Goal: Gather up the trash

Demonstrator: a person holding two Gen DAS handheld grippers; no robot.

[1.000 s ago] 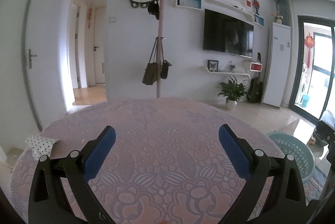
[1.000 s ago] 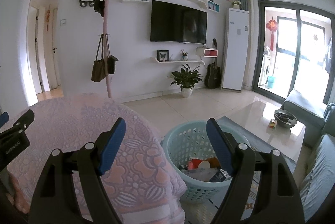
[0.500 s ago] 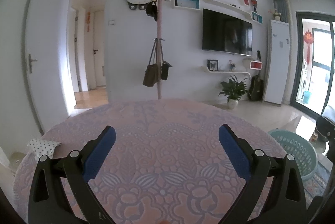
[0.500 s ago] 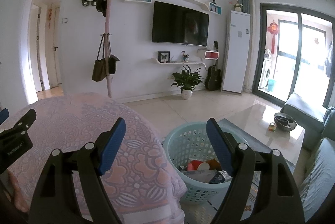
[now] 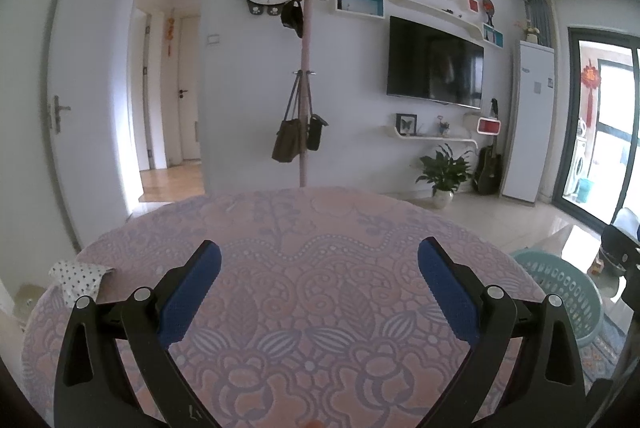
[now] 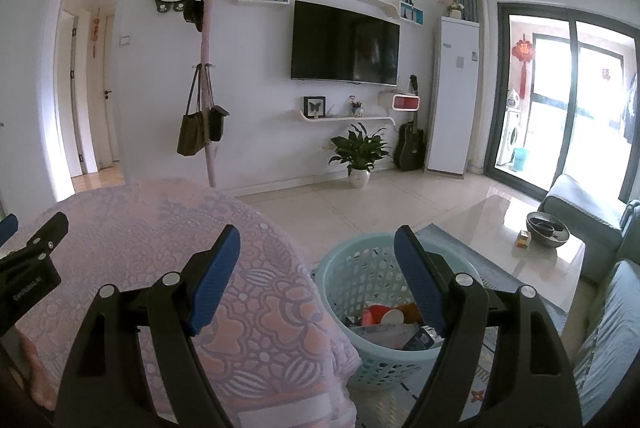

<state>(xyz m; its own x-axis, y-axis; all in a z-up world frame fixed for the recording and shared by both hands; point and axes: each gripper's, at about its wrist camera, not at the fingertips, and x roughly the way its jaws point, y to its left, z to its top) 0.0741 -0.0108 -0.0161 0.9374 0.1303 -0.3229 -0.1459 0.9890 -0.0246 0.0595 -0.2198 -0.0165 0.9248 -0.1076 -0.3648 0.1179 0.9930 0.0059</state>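
Both views have tilted slightly upward. The left gripper point(image 5: 319, 262) and right gripper point(image 6: 317, 248) are spread wide and empty. Collected trash point(image 6: 394, 324) sits in the basket point(image 6: 340, 268) beside the table's point(image 5: 320, 228) right edge. The dotted scrap point(image 5: 80, 278) at the left edge, possibly trash, deserves a slow, low approach.

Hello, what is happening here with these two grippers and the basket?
A person is collecting trash with a gripper in each hand. Both the left gripper and the right gripper are open and hold nothing. The light blue basket stands on the floor beside the round table and already holds several discarded items. A dotted cloth lies at the table's left edge.
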